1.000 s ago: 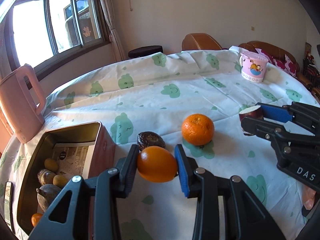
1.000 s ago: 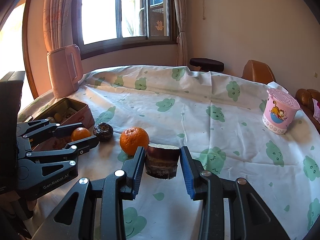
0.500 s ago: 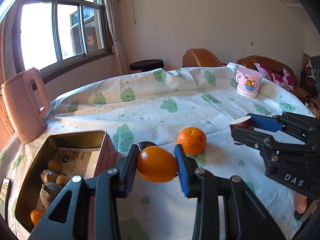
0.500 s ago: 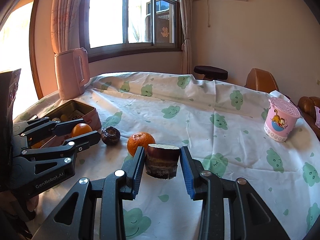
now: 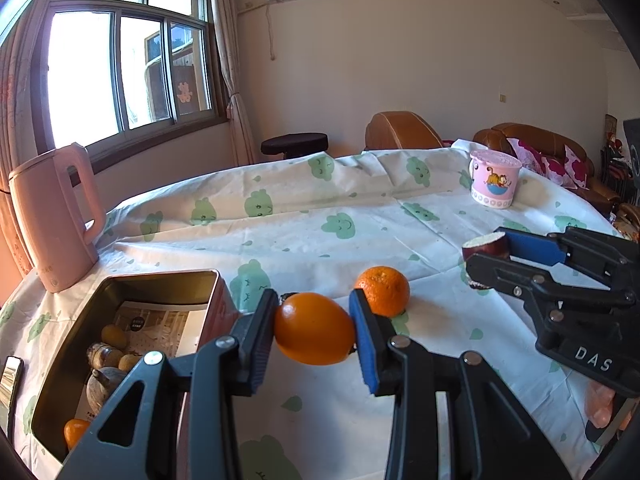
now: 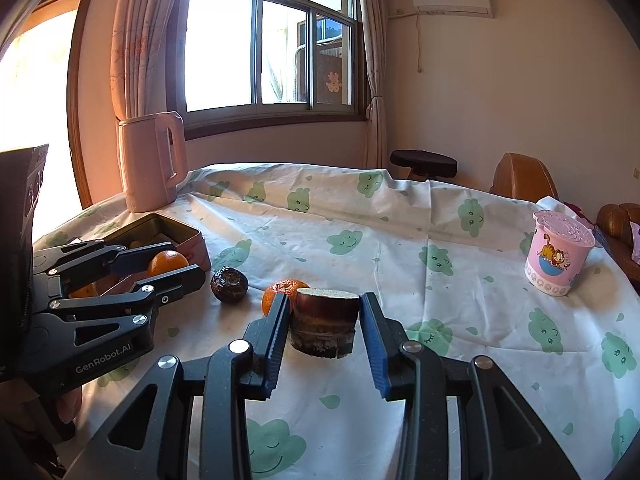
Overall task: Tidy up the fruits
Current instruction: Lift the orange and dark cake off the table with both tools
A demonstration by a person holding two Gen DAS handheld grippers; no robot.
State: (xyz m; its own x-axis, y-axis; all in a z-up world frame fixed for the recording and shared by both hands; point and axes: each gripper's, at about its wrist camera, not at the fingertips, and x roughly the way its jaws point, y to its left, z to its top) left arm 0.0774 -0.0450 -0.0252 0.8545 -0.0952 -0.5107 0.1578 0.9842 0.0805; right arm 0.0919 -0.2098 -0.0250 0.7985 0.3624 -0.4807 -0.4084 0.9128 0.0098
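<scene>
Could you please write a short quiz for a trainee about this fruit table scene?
1. What does the left gripper hold?
2. True or false: the tin box has fruit inside.
3. Which lies loose on the tablecloth: A) mandarin, B) banana, C) pear?

Key:
1. A smooth orange fruit, clamped between the pads.
2. True.
3. A. It lies beside the dark round fruit, while the right gripper holds the cut dark chunk.

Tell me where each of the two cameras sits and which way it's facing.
Left wrist: on the left gripper, looking along its fingers over the smooth orange across the table; right gripper at right.
Right wrist: on the right gripper, over the cut purple chunk; left gripper at left.
Shared: tin, mandarin, pink cup.
</scene>
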